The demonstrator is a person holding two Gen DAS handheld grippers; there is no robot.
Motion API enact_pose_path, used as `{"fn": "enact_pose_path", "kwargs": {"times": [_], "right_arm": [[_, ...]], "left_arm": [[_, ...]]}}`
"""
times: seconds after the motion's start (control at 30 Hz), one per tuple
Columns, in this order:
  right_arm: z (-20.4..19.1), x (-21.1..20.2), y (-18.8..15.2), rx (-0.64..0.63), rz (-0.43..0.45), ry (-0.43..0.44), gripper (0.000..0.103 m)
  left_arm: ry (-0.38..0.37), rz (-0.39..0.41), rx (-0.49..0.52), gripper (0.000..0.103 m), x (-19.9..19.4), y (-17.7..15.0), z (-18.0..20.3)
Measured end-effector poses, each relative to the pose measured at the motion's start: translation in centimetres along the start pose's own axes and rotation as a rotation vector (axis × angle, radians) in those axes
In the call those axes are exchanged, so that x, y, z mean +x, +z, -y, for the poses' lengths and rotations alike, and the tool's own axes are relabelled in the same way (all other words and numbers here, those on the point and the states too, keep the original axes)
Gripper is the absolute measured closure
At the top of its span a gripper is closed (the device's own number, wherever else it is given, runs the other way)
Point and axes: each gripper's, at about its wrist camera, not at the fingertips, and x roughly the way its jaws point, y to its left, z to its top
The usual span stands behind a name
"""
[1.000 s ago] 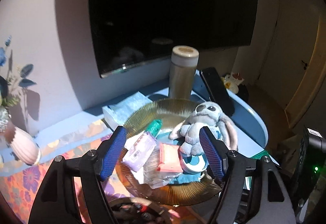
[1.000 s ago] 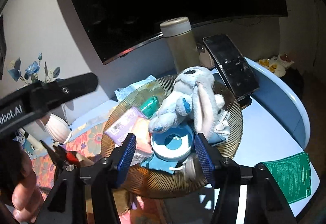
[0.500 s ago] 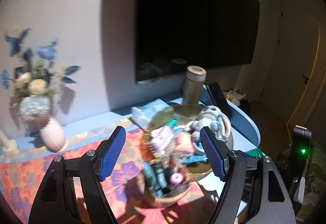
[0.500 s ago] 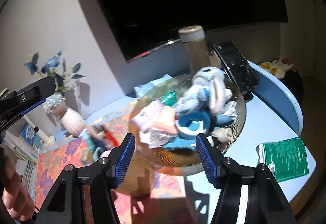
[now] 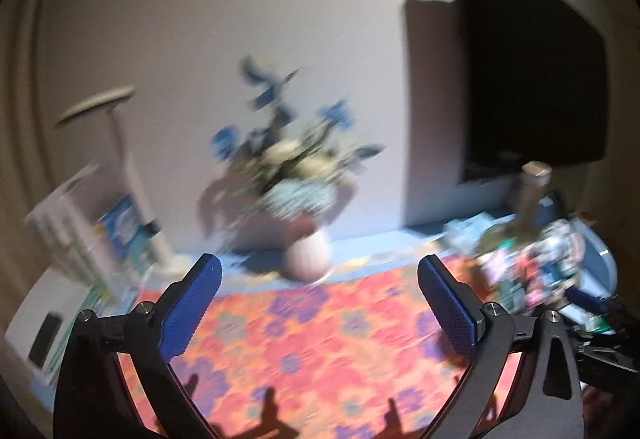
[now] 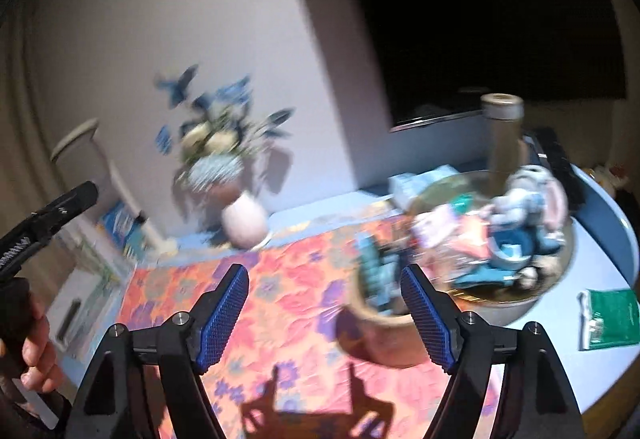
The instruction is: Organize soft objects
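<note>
Both views smeared by motion; detail poor.

Near: left gripper [image 5: 318,303] has its jaws spread wide, nothing between the blue pads [image 5: 188,313], only the floral cloth [image 5: 304,327] below. The jaws have just been opening. Right gripper [image 6: 324,313] likewise apart and empty, also just opened further; the right-hand pad overlaps the small wooden bowl [image 6: 380,323] in the picture, but I judge that it is only in line with it, not touching. Both tools carrying nothing suggests a reset between picks, jaws readied for a bulky soft item.

In the right wrist view, the person's hand [image 6: 28,351] at near left holds the handle of the other gripper.

Middle, right: the soft objects sit heaped in the ribbed glass plate [image 6: 560,251], just beyond the wooden bowl. Plush toy [image 6: 528,203] lies on top of the pile, with packets and a blue-and-white round item beneath, too blurred to separate. Piled like this, they read as the unsorted stock. Green packet [image 6: 610,317] lies flat on the blue table [image 6: 616,235], apart from the plate.

Far: pink vase of flowers [image 6: 244,217] stands against the wall, left of the plate. Tall flask [image 6: 504,135] upright behind the plate. Dark screen [image 6: 480,19] on the wall at far right.
</note>
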Motion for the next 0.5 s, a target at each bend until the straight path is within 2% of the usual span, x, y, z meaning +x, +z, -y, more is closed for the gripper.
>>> {"fn": "enact_pose_path", "kwargs": {"times": [0.1, 0.2, 0.5], "right_arm": [[-3.2, 1.8, -1.4, -0.076, -0.039, -0.003, 0.026], [-5.1, 4.0, -2.8, -0.119, -0.081, -0.017, 0.026], [-6.2, 10.1, -5.8, -0.157, -0.173, -0.066, 0.026]], "left_arm": [[0.065, -0.049, -0.039, 0.004, 1.6, -3.4, -1.6], [0.097, -0.107, -0.079, 0.004, 4.2, -6.7, -2.4], [0.096, -0.195, -0.094, 0.004, 8.6, -11.7, -1.8]]}}
